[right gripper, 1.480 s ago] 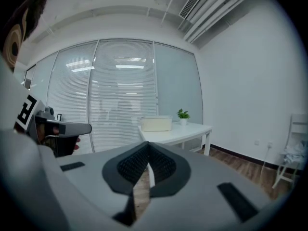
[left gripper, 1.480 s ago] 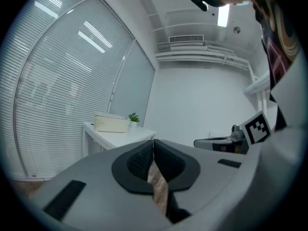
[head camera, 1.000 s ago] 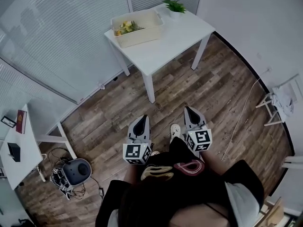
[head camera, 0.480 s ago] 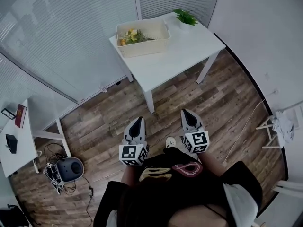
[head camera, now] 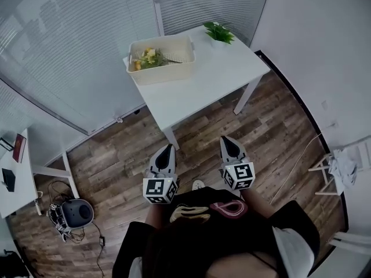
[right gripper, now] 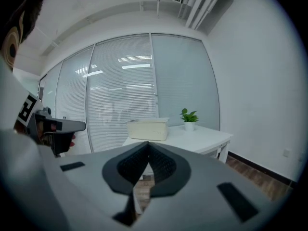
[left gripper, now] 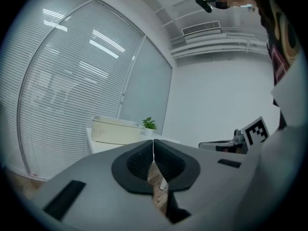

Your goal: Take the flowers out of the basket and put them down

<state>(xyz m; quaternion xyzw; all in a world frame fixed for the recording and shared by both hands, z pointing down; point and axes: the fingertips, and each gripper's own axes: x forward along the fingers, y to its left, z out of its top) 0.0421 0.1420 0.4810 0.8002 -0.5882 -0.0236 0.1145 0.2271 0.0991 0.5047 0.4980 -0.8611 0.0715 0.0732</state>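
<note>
A cream basket (head camera: pixel 161 58) stands at the far left of a white table (head camera: pixel 214 77); yellow flowers (head camera: pixel 145 57) with green stems lie inside it. The basket (left gripper: pixel 116 130) also shows in the left gripper view and, as the basket (right gripper: pixel 147 128), in the right gripper view. Both grippers are held low in front of the person, well short of the table. My left gripper (head camera: pixel 166 149) is shut and empty, its pads meeting at the tips (left gripper: pixel 153 142). My right gripper (head camera: pixel 228 140) is shut and empty too, jaws together (right gripper: pixel 147 144).
A small green potted plant (head camera: pixel 219 32) stands at the table's far corner. Glass walls with blinds run behind the table. A second white table (head camera: pixel 17 181) is at the left, a round grey device (head camera: pixel 76 213) with cables lies on the wood floor, and a rack (head camera: pixel 339 167) stands at the right.
The view has shifted: the table and basket now sit closer and lower in the picture. Both grippers stay shut and side by side in front of the person.
</note>
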